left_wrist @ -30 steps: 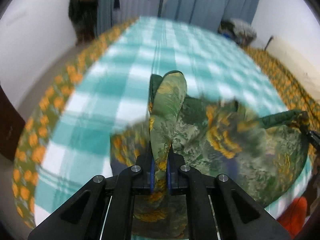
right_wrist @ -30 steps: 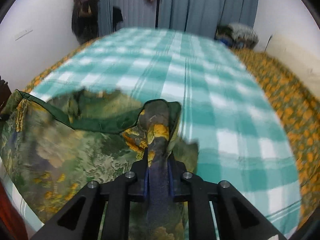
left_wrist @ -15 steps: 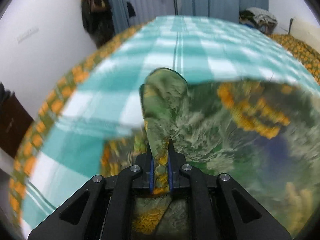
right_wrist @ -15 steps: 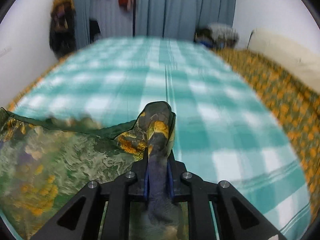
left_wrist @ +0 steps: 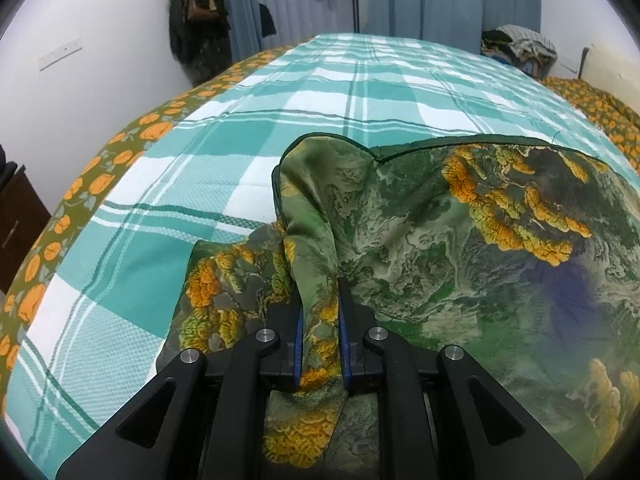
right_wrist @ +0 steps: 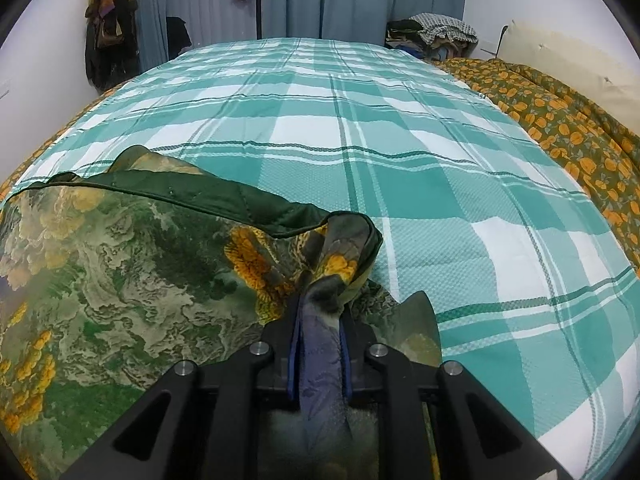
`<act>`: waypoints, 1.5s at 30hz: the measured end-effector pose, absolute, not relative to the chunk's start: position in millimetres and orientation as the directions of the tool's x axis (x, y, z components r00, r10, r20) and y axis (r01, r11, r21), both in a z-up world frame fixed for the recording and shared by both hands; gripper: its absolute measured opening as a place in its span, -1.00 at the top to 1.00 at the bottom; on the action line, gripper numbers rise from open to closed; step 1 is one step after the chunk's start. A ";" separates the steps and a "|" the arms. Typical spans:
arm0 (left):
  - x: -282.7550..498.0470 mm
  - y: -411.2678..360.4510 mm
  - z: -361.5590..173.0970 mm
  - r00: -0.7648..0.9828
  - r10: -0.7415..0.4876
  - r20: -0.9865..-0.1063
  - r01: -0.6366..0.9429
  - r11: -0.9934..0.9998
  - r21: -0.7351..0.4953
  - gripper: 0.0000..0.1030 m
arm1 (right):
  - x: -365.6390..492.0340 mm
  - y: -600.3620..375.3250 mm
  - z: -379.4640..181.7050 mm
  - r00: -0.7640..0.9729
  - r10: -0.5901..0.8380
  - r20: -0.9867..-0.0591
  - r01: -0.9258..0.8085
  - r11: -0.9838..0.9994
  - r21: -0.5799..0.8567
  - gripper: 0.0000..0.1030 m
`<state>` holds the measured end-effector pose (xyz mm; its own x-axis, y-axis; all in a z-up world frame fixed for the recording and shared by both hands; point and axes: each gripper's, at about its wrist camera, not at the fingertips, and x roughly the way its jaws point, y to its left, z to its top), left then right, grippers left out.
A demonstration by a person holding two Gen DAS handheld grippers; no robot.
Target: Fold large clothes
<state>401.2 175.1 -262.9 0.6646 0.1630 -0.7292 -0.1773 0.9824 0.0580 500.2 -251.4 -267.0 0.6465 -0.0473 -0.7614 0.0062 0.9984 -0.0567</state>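
Across the near end of the bed lies the green printed garment (left_wrist: 460,248), soft and thin, draping limply and likely slippery, so its dark piped hem looks the surest place to hold. Each corner is bunched into a peak: the left gripper (left_wrist: 319,334) pinches one fold, the right gripper (right_wrist: 320,354) another, jaws nearly closed on cloth. Beneath it spreads the teal checked bedspread (right_wrist: 400,152), bordered by an orange-flowered sheet (right_wrist: 560,120).

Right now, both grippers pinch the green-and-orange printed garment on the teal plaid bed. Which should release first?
Left, marginally. The left gripper holds its corner of the green-and-orange printed garment low over cloth already spread flat; the right gripper holds a bunched corner.
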 end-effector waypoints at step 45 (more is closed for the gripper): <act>469.7 3.2 -227.5 0.373 -0.124 -0.920 0.123 0.989 -0.083 -0.87 | 388.0 -282.7 -237.8 0.689 0.263 -0.675 -0.065 0.950 0.304 -0.22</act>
